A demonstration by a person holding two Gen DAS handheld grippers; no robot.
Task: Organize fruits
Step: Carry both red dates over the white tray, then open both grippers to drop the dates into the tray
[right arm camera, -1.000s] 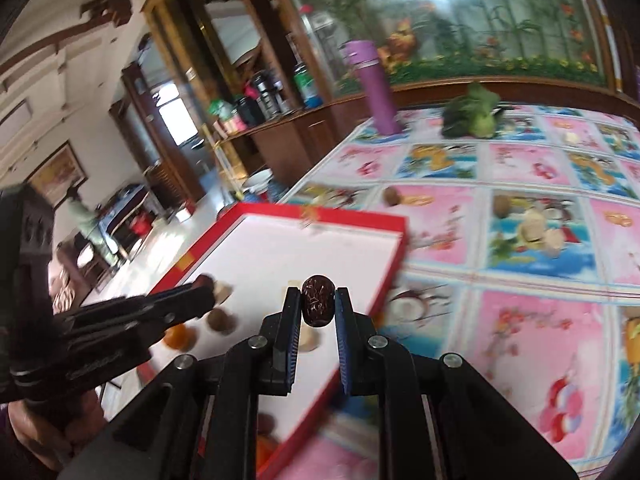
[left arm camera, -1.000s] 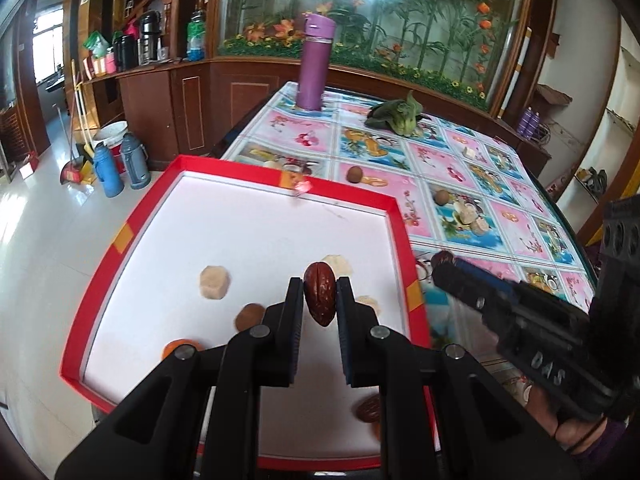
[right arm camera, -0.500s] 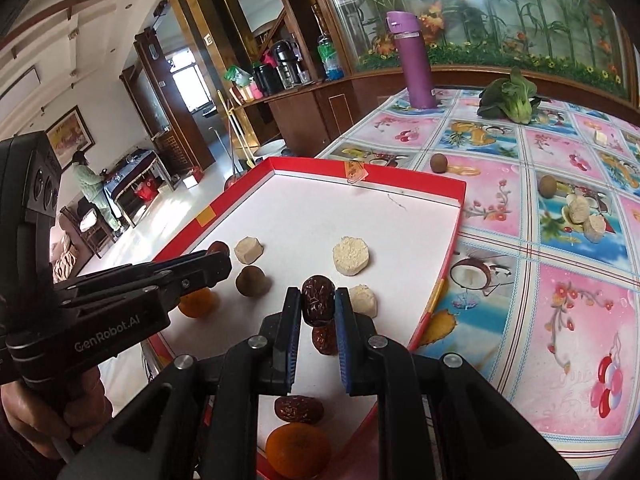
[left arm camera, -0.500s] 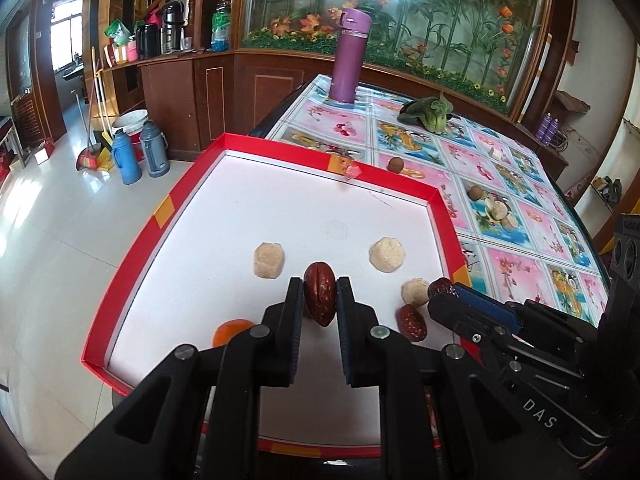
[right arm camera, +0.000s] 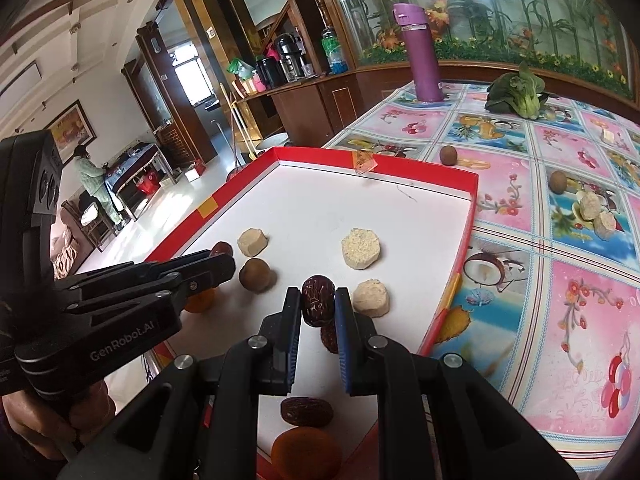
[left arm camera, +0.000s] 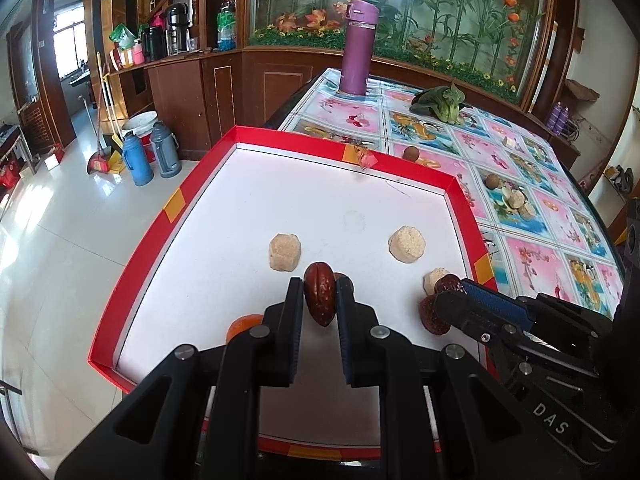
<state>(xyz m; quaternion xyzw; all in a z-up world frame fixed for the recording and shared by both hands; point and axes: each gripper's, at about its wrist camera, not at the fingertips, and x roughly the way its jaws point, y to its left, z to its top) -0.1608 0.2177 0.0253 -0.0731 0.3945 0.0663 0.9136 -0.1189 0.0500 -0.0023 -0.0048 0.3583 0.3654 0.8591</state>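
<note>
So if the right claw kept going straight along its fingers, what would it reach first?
Probably the pale round cake just ahead and slightly right of the right claw, which is shut on a red date. Another pale cake lies beyond. Depth is hard to judge; it might pass above them.

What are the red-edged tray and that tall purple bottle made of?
The tray looks like cardboard: thin folded red walls, matte white floor, tape patches. The purple bottle seems painted metal or plastic: smooth satin body, a pale band under the cap; which, I cannot tell.

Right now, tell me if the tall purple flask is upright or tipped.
Upright: the tall purple flask stands on its base on the flowered tablecloth, lid up.
</note>
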